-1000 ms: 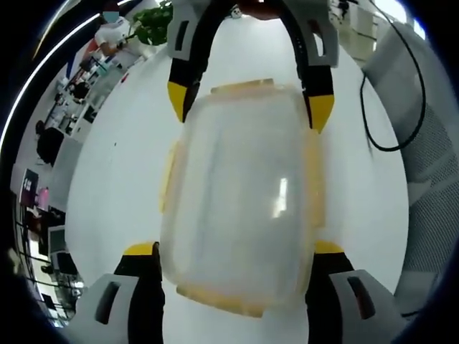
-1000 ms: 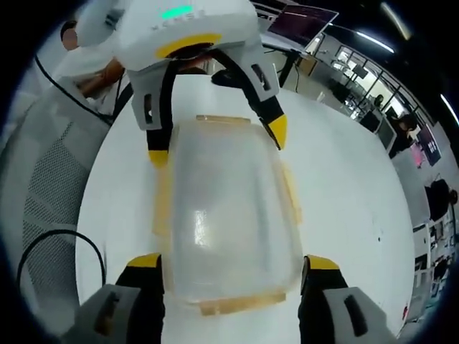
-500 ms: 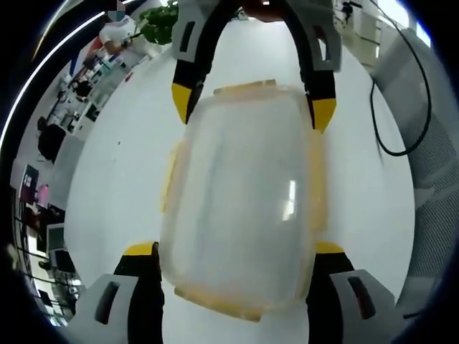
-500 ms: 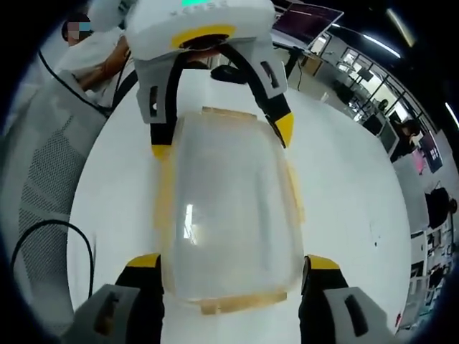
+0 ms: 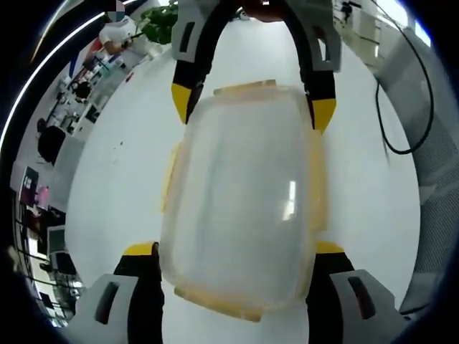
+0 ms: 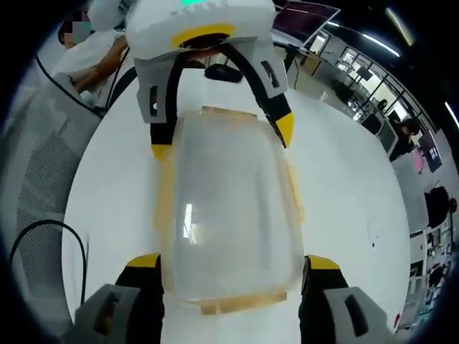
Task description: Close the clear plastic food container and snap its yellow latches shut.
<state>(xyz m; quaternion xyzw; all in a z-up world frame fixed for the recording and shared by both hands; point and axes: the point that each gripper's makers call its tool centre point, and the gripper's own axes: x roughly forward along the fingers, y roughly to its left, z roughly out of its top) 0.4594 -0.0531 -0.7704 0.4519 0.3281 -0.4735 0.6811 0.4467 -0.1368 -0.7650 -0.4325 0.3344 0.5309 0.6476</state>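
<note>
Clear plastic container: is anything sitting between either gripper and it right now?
No. The clear plastic container lies directly between the left gripper jaws at one end and the right gripper jaws at the other, on the white table.

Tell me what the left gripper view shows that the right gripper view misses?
The left gripper view has a green leafy plant at the table's far edge. The right gripper view has a dark laptop screen and a seated person's arm. Both share the clear plastic food container with yellow latches on the round white table, a claw straddling each end.
</note>
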